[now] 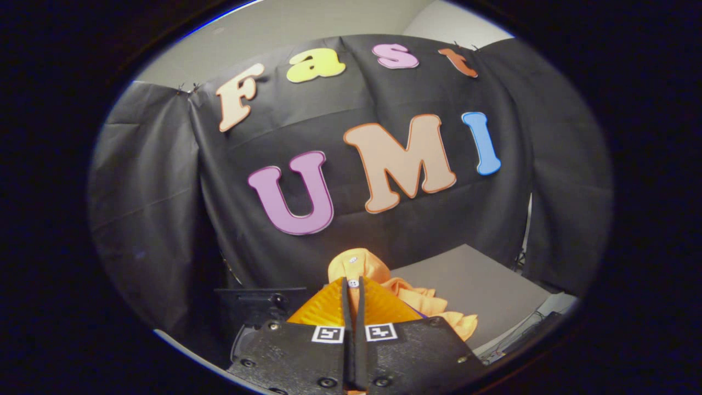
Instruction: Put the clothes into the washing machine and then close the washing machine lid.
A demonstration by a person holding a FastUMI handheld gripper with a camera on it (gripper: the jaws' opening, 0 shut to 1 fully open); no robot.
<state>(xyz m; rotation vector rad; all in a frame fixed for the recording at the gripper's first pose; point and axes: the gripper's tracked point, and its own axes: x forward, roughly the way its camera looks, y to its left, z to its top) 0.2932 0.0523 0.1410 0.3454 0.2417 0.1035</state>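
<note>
The tongs [354, 296] pinch a soft, light orange shirt [359, 266] at its buttoned edge, the rest trailing limp over the grey tabletop [482, 285].

Claw-mounted fisheye, facing the booth wall [164, 181].

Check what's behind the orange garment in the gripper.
Behind the orange buttoned cloth garment, pinched in the shut gripper, hangs the black cloth booth wall; a grey flat surface lies beside it. The garment's hanging part covers whatever is underneath.
</note>
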